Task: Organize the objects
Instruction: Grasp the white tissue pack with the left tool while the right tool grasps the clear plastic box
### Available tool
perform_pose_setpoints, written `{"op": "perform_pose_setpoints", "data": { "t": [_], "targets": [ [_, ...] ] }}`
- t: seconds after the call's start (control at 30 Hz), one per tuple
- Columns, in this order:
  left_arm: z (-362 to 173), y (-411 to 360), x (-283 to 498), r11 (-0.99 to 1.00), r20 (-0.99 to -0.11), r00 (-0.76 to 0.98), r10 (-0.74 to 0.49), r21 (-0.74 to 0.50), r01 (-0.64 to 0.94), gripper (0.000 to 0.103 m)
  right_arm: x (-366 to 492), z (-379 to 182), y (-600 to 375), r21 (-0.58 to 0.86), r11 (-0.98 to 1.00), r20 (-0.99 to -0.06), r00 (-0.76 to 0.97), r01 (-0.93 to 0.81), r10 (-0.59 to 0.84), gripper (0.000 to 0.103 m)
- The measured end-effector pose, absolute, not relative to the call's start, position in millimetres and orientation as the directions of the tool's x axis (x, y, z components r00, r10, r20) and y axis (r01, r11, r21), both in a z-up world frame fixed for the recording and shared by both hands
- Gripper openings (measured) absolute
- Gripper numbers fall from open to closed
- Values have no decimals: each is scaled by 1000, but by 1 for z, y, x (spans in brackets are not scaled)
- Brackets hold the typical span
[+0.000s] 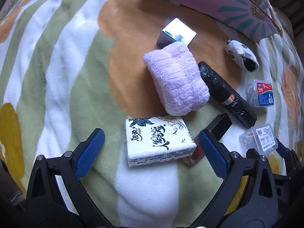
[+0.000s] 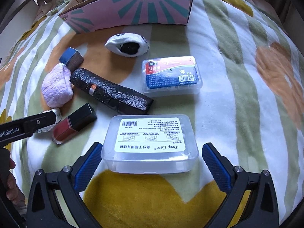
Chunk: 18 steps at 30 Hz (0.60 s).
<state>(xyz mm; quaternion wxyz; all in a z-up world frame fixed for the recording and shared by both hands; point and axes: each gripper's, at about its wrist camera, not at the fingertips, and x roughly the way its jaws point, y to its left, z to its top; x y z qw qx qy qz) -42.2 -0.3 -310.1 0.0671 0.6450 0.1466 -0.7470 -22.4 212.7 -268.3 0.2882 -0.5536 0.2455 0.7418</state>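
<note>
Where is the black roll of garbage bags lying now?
In the right wrist view, the black roll of garbage bags lies left of centre on the blanket, between the pink towel and the blue-labelled floss box.

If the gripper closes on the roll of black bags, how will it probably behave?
The roll of black bags looks wrinkled and soft, so it would probably give a little under the pads. Its glossy plastic may be somewhat slippery. It is long and roughly round, so a push from the side might roll it on the blanket, perhaps toward the pink towel beside it.
</note>
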Motion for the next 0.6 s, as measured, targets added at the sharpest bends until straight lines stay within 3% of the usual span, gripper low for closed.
{"op": "perform_pose_setpoints", "data": {
  "t": [0.07, 0.17, 0.23, 0.6],
  "targets": [
    [-314, -1, -43, -950, -986, -146, 84, -123, 286, 85, -25, -270, 215, 53, -711, -964, -222, -701, 148, 103],
    [-315, -1, -45, -951, -984, -153, 93, -133, 279, 73, -27, -275, 215, 46, -722, -972, -197, -690, 127, 89],
    [-314, 1, -46, -954, -984, -156, 91, -131, 268, 62, -27, -277, 215, 42, -721, -976, -183, -692, 118, 86],
    [-298, -3, -50, -953, -976, -191, 101, -150, 264, 62, -11, -259, 201, 38, -717, -972, -193, -696, 136, 86]
  ]
}}
